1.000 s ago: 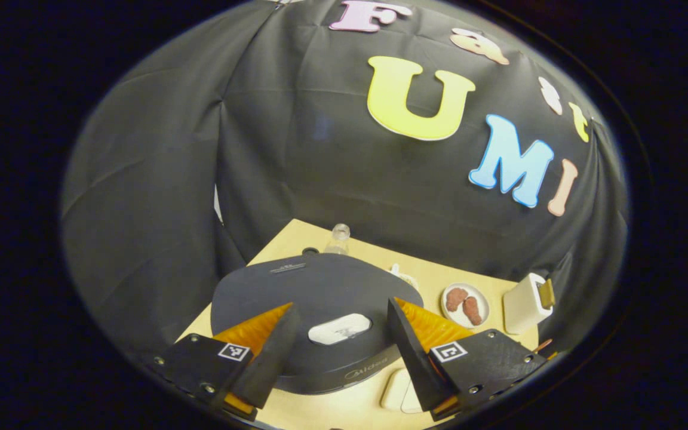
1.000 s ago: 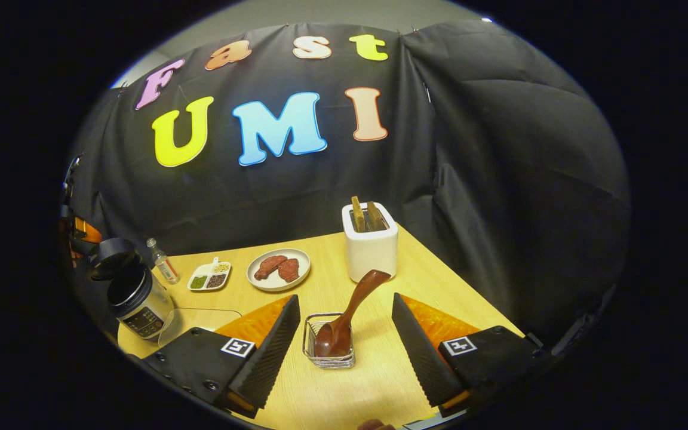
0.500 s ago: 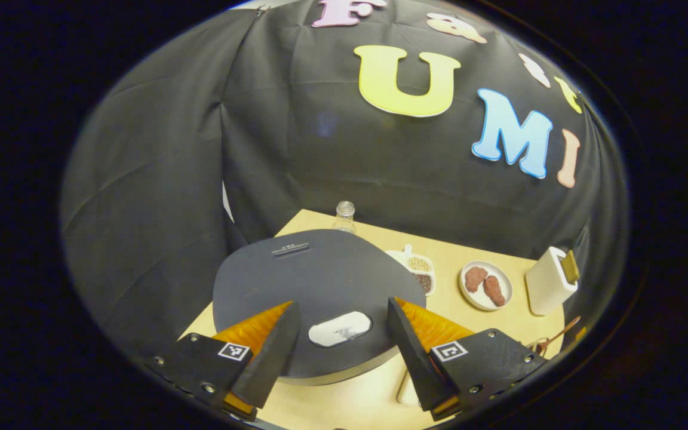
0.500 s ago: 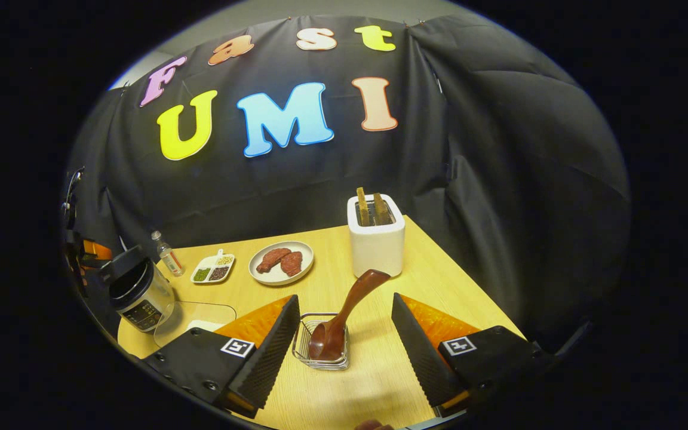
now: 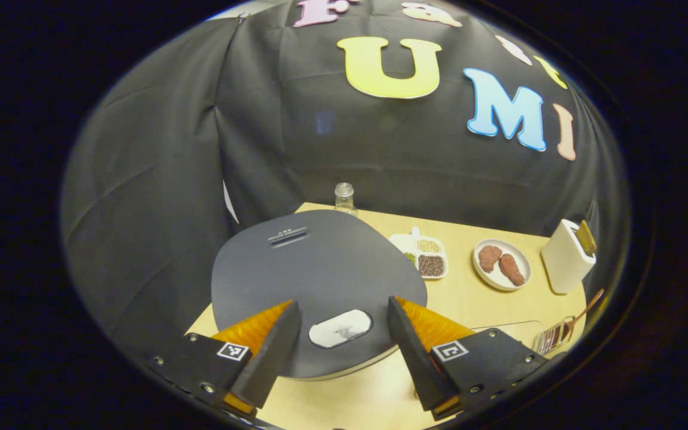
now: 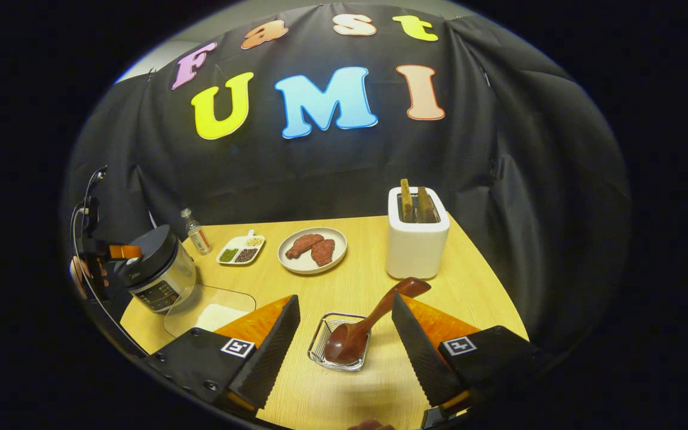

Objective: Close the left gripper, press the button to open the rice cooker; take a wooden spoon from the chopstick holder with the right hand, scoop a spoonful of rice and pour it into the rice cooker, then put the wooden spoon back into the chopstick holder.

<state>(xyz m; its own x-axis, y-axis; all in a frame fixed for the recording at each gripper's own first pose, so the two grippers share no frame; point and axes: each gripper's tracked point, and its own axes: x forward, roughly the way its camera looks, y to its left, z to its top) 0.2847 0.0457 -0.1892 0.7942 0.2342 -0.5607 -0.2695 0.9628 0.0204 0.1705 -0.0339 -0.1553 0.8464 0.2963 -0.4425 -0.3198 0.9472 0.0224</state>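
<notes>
In the left gripper view the left gripper (image 5: 341, 334) hangs over the rice cooker (image 5: 314, 280) at lower centre, jaws wide apart and empty, straddling its button (image 5: 340, 328). In the right gripper view the right gripper (image 6: 344, 340) is also spread and empty around the wooden spoon (image 6: 368, 325), which leans in the chopstick holder (image 6: 320, 349) on the bench (image 6: 356, 286).

No text on the rice cooker (image 6: 159, 272) is legible (too small).

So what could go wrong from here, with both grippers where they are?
1. The left gripper is open astride the rice cooker's button; unless it shuts first, the fingers may straddle the button and miss it.
2. The wooden spoon leans steeply in the light wire holder; the right gripper could tip both.
</notes>
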